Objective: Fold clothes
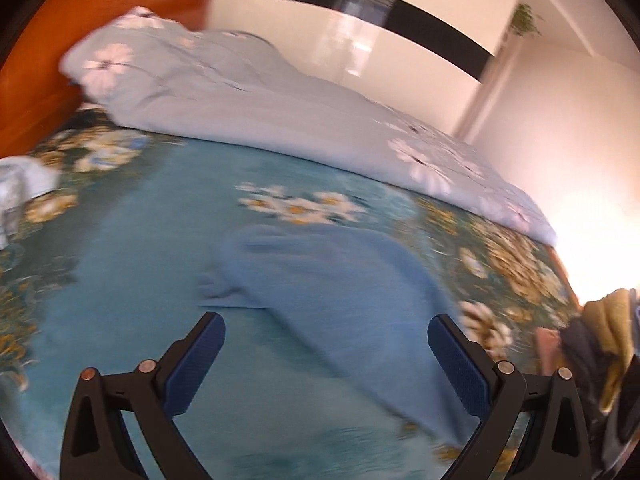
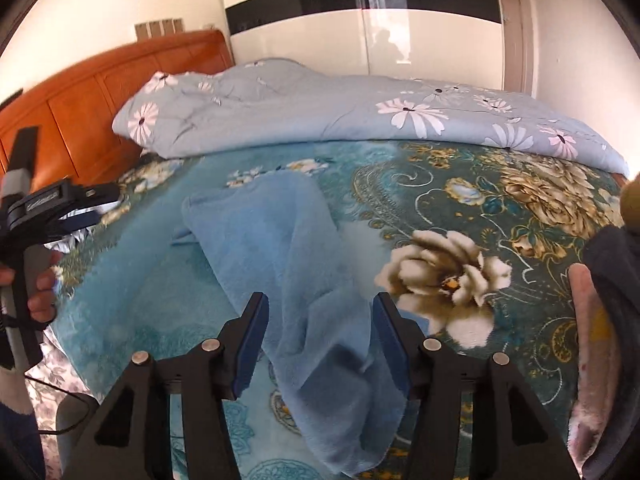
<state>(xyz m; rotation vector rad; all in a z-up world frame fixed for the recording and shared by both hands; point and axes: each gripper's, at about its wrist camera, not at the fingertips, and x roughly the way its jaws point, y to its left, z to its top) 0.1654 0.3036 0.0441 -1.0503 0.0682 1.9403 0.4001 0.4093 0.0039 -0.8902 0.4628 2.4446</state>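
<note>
blue garment (image 2: 296, 280) flat on bed (image 2: 132, 312) for folding; my right tongs (image 2: 320, 340) apart astride it, left tongs (image 1: 326, 344) apart, empty.

Left wrist view motion-blurred, blown-out glare right of the left gripper (image 1: 326, 354). Right wrist view sharp, daylit. Fisheye bends edges.

A teal plush bedspread with cream and gold flowers (image 2: 460, 208) covers the bed. Along its far side lies a rumpled pale blue quilt printed with white daisies (image 2: 320, 112). An orange wooden headboard (image 2: 80, 96) stands against the cream wall, beside a glossy white wardrobe with a black band (image 2: 360, 40).
</note>
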